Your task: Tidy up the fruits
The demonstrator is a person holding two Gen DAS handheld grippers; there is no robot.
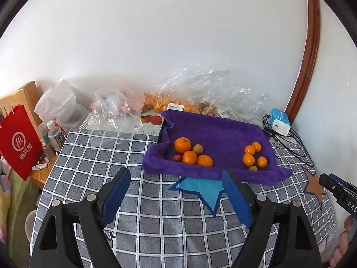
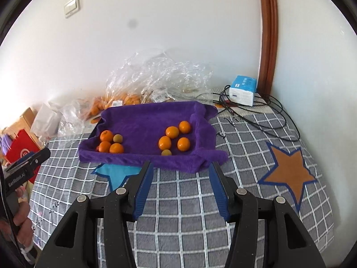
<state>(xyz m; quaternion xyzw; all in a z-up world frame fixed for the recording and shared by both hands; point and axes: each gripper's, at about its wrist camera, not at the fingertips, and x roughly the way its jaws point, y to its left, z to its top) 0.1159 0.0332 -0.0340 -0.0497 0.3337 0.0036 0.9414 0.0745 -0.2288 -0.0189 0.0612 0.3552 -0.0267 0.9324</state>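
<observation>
Both grippers hang over the checked cloth on the desk, and each has its jaws released with nothing between them. The left gripper stands wide, its blue pads well apart; straight ahead of its jaws lies the purple towel, draped over a shallow tray whose dark edge shows at the towel's far left corner. The right gripper has a narrower gap, and the towel's near hem lies just beyond its fingertips.

The fruits sit on the towel in two clusters, well apart from each other and from both grippers. The left cluster, ahead of the left jaws and a little between them, holds three oranges, one dull greenish-brown fruit and a small red one at the near edge. The right cluster, ahead of the right jaws, holds four smaller oranges and one pale greenish fruit nearest the hem.

A turquoise star on the cloth shows between the left jaws, partly under the towel. An orange star lies to the right of the right jaws. Beyond the towel, against the wall, are clear plastic bags with more oranges inside, and a tissue pack with black cables beside it. A red paper bag stands far left of the left jaws.
</observation>
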